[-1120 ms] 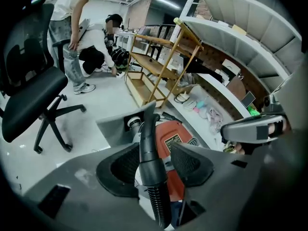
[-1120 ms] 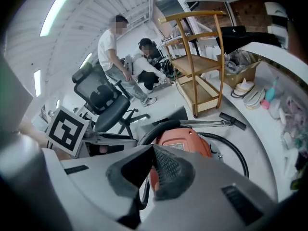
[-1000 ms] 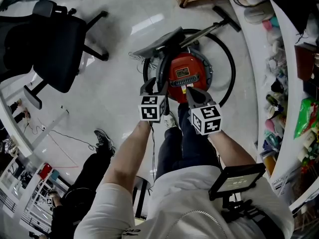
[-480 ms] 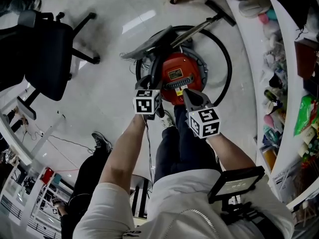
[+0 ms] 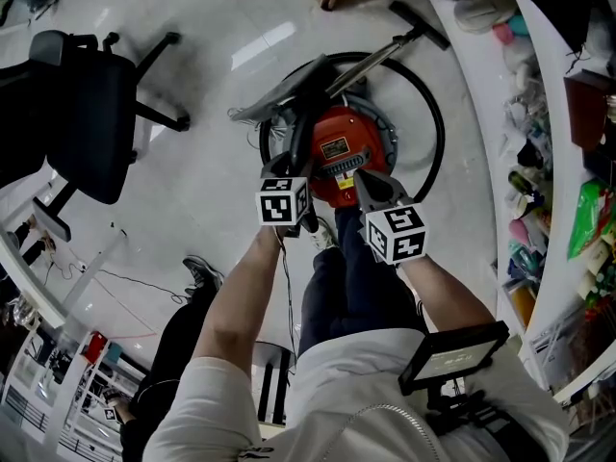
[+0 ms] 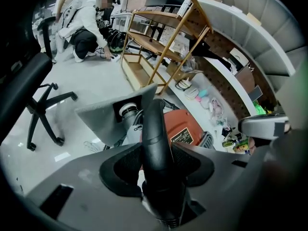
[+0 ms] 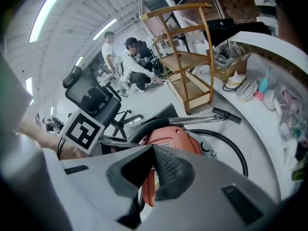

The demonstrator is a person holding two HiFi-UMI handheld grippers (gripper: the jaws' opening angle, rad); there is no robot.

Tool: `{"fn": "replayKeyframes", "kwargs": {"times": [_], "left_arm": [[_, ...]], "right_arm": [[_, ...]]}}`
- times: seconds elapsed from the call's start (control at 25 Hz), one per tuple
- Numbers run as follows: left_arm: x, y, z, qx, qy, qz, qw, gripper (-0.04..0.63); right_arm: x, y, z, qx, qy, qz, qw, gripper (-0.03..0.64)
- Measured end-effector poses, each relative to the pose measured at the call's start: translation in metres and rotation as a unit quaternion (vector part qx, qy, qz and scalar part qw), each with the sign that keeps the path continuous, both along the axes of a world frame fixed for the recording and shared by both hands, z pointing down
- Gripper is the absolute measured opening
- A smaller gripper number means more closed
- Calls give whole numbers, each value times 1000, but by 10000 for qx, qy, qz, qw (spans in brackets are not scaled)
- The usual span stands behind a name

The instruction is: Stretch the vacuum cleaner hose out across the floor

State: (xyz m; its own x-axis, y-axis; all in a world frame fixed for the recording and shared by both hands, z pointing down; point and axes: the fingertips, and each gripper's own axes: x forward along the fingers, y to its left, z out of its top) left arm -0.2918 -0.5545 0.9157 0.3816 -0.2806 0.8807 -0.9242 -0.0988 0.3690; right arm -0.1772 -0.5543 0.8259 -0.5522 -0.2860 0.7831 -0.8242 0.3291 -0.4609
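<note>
The black vacuum cleaner hose (image 5: pixel 443 131) lies in a wide loop on the pale floor, curling round the round red vacuum cleaner canister (image 5: pixel 337 147), seen from the head view. None of it is stretched out yet. The left gripper (image 5: pixel 295 168) hangs over the canister's near left edge, where the hose rises into a curved black plastic handle (image 5: pixel 300 128) running on ahead of the jaws. The right gripper (image 5: pixel 366 179) sits beside it over the canister's near right edge. A thin metal wand (image 5: pixel 371 61) runs away beyond both sets of jaws.

In the left gripper view, the handle stands upright right between the jaws and fills the gap. The jaws are spread wide, and both pads look to lie against its sides, so I take this for a grip. The canister shows just behind the jaws, and a grey wedge-shaped nozzle (image 6: pixel 103 117) lies ahead of them to the left.

In the right gripper view, the jaws are pressed together with nothing in them. The canister sits just beyond their tips, with the hose arcing off to the right past it.

My read is that the task has barely begun. The handle end is taken, and the whole pull across the open floor remains.
</note>
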Motion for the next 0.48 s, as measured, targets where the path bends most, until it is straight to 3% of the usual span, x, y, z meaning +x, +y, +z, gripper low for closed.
{"fn": "replayKeyframes", "kwargs": {"times": [0.24, 0.48], "left_arm": [[33, -8, -36, 342, 277, 23, 9990, 189], [75, -10, -72, 737, 574, 424, 9947, 189]], "right_arm": [[3, -23, -12, 88, -149, 266, 9995, -6], [11, -52, -28, 173, -202, 450, 9986, 20]]}}
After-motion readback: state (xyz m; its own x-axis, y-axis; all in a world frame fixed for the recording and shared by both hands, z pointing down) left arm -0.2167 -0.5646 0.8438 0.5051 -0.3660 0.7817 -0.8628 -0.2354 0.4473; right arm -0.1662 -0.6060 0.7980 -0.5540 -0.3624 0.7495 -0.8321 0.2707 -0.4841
